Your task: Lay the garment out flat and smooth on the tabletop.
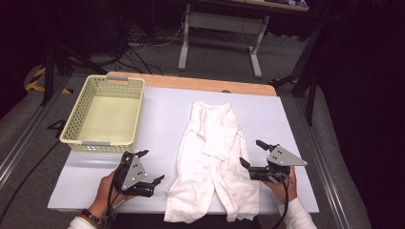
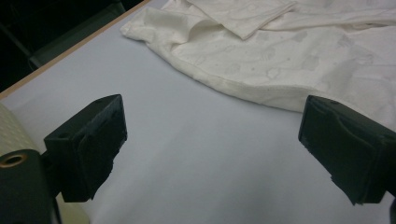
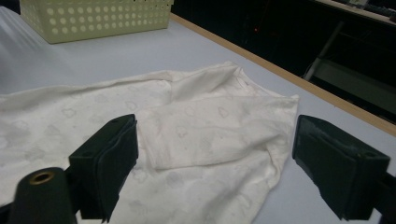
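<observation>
Mid-fold, judged: both left gripper (image 1: 152, 166) and right gripper (image 1: 253, 152) stand wide and empty either side of the white patterned shirt (image 1: 212, 160), hem nearest, collar far, long axis running away from the fingers; next calls for gripping the hem corners.

No text, label, brand, number or sign can be read on anything in these views.
</observation>
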{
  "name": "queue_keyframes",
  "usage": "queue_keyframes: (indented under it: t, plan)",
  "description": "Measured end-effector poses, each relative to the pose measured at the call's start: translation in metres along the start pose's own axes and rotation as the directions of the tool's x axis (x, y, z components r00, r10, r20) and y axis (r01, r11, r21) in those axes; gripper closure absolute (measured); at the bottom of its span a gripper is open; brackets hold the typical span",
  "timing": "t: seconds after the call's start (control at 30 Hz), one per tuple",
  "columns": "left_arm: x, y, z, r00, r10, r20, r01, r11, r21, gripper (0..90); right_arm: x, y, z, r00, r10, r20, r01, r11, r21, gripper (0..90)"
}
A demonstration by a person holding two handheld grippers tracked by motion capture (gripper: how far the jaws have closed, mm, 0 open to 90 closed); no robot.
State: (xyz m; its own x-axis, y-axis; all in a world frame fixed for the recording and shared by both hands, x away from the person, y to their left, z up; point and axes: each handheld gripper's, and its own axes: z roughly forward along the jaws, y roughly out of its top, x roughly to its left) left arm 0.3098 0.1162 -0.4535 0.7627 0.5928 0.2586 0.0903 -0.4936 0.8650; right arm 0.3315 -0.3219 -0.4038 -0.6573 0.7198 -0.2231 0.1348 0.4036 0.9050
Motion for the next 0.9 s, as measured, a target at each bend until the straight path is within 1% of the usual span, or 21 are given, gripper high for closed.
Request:
queue_keyframes:
  t: [0.1, 0.13, 0.23, 0.3, 0.37, 0.4, 0.47, 0.5, 0.63, 0.77, 0.9]
  plan:
    - [0.000, 0.000, 0.000, 1.0000, 0.000, 0.002, 0.000, 1.0000, 0.002, 8.8, -0.002, -0.004, -0.005, 0.9999, 0.004, 0.010, -0.004, 1.000, -0.004, 11.5]
    - [0.000, 0.000, 0.000, 1.0000, -0.002, 0.002, 0.002, 1.0000, 0.002, 8.8, -0.002, -0.006, -0.007, 0.9998, 0.011, 0.017, -0.011, 1.000, 0.001, 8.4]
    - [0.001, -0.001, 0.000, 0.9999, -0.009, 0.006, 0.009, 1.0000, -0.001, 8.8, -0.003, -0.013, -0.011, 0.9988, 0.017, 0.045, -0.019, 0.999, 0.032, 5.3]
    - [0.001, -0.001, 0.001, 0.9999, -0.011, 0.008, 0.011, 0.9999, -0.001, 8.8, -0.005, -0.019, -0.016, 0.9987, 0.027, 0.043, -0.028, 0.999, 0.025, 5.0]
    - [0.001, -0.001, 0.001, 0.9999, -0.015, 0.007, 0.015, 0.9999, 0.001, 8.8, -0.006, -0.024, -0.019, 0.9980, 0.038, 0.051, -0.040, 0.999, 0.025, 4.7]
    - [0.002, -0.001, 0.001, 0.9998, -0.016, 0.008, 0.016, 0.9999, -0.001, 8.8, -0.008, -0.026, -0.021, 0.9977, 0.045, 0.050, -0.047, 0.998, 0.030, 4.7]
    - [0.001, -0.001, 0.002, 0.9998, -0.015, 0.010, 0.015, 0.9999, 0.001, 8.8, -0.010, -0.033, -0.025, 0.9959, 0.063, 0.065, -0.066, 0.997, 0.044, 4.7]
    - [0.001, -0.001, 0.002, 0.9998, -0.015, 0.010, 0.015, 0.9999, 0.001, 8.8, -0.011, -0.037, -0.027, 0.9952, 0.075, 0.063, -0.078, 0.996, 0.046, 4.7]
    - [0.001, -0.001, 0.002, 0.9998, -0.016, 0.010, 0.016, 0.9999, 0.002, 8.8, -0.013, -0.046, -0.031, 0.9934, 0.089, 0.073, -0.094, 0.993, 0.067, 4.8]
    - [0.001, -0.001, 0.001, 0.9999, -0.014, 0.010, 0.014, 0.9999, 0.001, 8.8, -0.014, -0.048, -0.032, 0.9931, 0.087, 0.078, -0.093, 0.993, 0.069, 5.0]
    - [0.001, -0.001, 0.002, 0.9998, -0.013, 0.013, 0.013, 0.9999, 0.000, 8.8, -0.013, -0.047, -0.031, 0.9939, 0.083, 0.072, -0.088, 0.994, 0.067, 5.2]
